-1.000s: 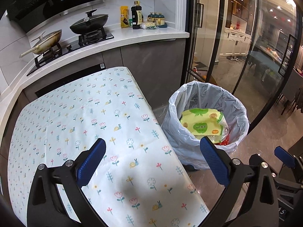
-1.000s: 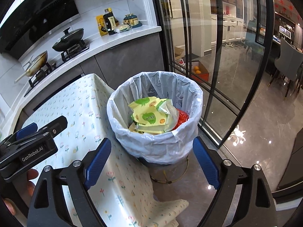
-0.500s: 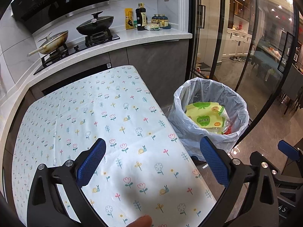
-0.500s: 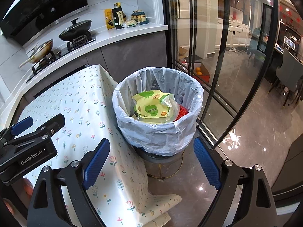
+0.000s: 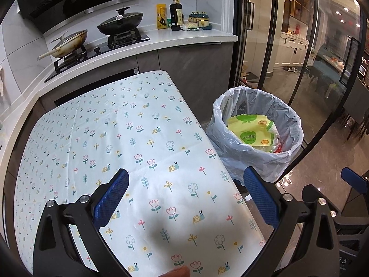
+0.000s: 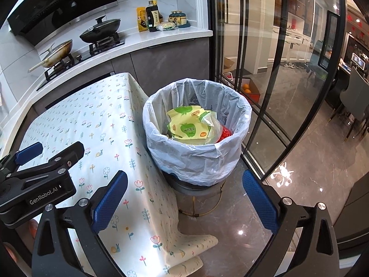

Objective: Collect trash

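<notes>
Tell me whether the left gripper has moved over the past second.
Yes. The left gripper has pulled back from the white-bagged trash bin: against the black stove, more flowered tablecloth shows.

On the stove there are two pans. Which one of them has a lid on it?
The black pan, on the right burner nearer the bottles, carries a lid with a knob. The brownish pan to its left is uncovered and has a long pale handle.

Bin base (image 6: 196, 198) behind bag (image 6: 196, 159); lower trash under yellow packets (image 6: 189, 127).

Both wrist views toward bin (image 5: 256, 124)
</notes>
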